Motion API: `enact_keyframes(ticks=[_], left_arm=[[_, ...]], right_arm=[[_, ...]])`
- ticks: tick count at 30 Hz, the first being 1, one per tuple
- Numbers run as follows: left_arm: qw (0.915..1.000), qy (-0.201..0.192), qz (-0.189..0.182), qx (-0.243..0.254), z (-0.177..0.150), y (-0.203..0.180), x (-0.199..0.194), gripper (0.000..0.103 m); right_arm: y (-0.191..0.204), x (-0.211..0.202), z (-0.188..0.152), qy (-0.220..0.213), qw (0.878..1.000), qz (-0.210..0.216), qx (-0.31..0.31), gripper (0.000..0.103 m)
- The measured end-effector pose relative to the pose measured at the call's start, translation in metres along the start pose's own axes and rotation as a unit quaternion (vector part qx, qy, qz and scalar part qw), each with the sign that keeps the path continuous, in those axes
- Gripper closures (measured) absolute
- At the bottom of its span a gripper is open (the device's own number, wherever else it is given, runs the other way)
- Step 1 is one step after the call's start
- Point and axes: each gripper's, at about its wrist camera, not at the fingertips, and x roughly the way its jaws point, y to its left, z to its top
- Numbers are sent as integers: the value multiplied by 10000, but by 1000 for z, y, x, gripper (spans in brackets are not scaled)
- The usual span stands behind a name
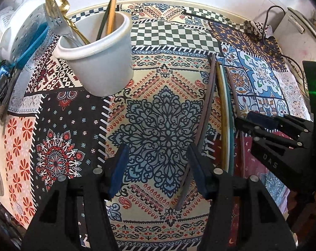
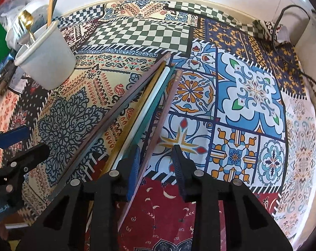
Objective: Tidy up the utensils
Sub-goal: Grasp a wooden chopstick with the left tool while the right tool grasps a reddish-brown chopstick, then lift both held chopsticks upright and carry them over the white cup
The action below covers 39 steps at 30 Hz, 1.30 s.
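Right gripper (image 1: 260, 123) marked "DAS", jaws apart astride pink chopstick (image 2: 158, 129); left gripper (image 1: 156, 169) apart, empty.

Left gripper (image 1: 158, 167) points steeply downward, jaws parted. Right gripper (image 2: 156, 167) points steeply downward, jaws narrower, not pressing anything.

A smooth matt white plastic cup (image 1: 99, 56) holding a glossy gold metal spoon (image 1: 59, 0) is seen on a printed patchwork cloth (image 1: 158, 125).
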Motion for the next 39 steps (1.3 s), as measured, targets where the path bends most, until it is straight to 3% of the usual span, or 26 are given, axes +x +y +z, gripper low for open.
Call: enact_keyframes(ticks=[1,3,10,22,28,39], left_arm=[[10000,-5,-9,21,0,-1,0,47],[10000,-17,-48,80,1,-5,0,48],[9991,13,-372,206,10,-20,4,57],[9930,358,-1060,380,38,-56,31,85],[9936,457,-910,481,54,-71,52,96],[9941,528,-414,858,79,-86,66,97]], right_arm=[[0,0,0,1,10000,-23,-18,88],[-10,-1,-1,69,9999,33,73,96],[-56,-3,0,268,9974,291,595,96],[-44,15,37,86,9991,402,142,96],[-62,12,30,107,9973,644,341,97],[-79,5,18,176,9955,892,250,97]])
